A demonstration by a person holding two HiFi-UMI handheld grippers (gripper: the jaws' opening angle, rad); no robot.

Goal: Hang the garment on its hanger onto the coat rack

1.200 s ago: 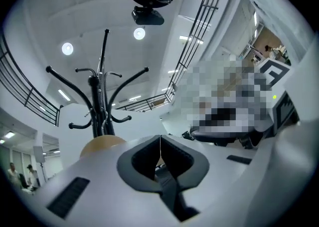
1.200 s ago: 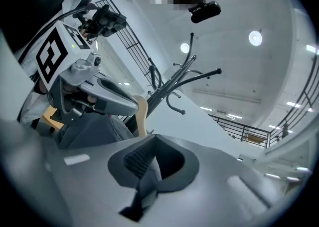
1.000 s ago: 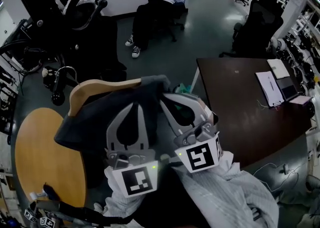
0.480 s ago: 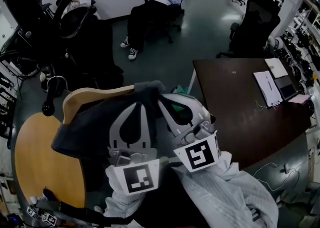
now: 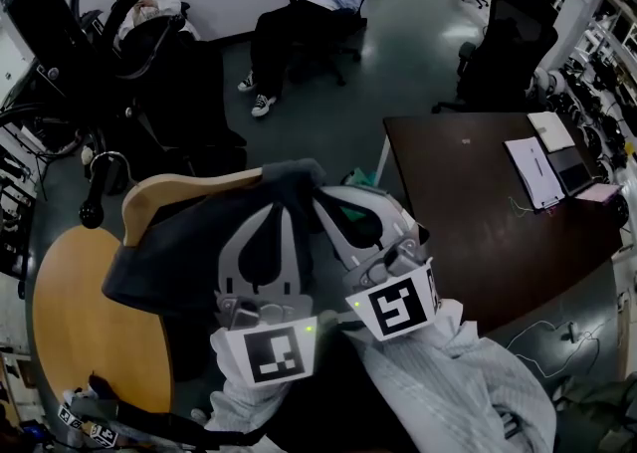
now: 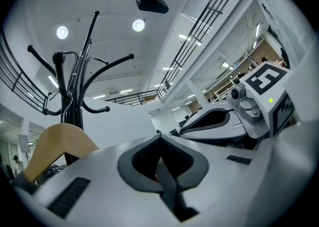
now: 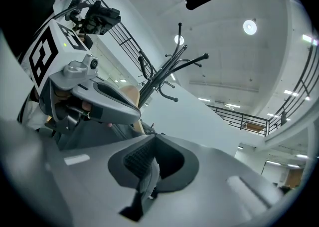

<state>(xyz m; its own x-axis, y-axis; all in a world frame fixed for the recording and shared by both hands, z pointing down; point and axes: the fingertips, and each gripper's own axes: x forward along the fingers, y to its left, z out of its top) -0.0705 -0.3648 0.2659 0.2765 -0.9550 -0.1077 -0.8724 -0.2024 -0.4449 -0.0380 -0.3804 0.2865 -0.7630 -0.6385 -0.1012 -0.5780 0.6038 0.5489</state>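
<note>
Dark garment (image 5: 184,252) drapes a tilted wooden hanger (image 5: 164,192) near black coat rack (image 6: 74,94).

The coat rack (image 6: 75,104) spreads its black curved arms ahead and above, with open air between the hooks. The garment (image 5: 179,262), pinched in the left gripper (image 6: 160,140) and right gripper (image 7: 153,141), fills the near space. A round table (image 5: 70,332) stands low at left and a dark desk (image 5: 478,222) closes the right. Bare floor (image 5: 328,113) runs ahead to a seated person (image 5: 299,28) and an office chair (image 5: 508,53).
</note>
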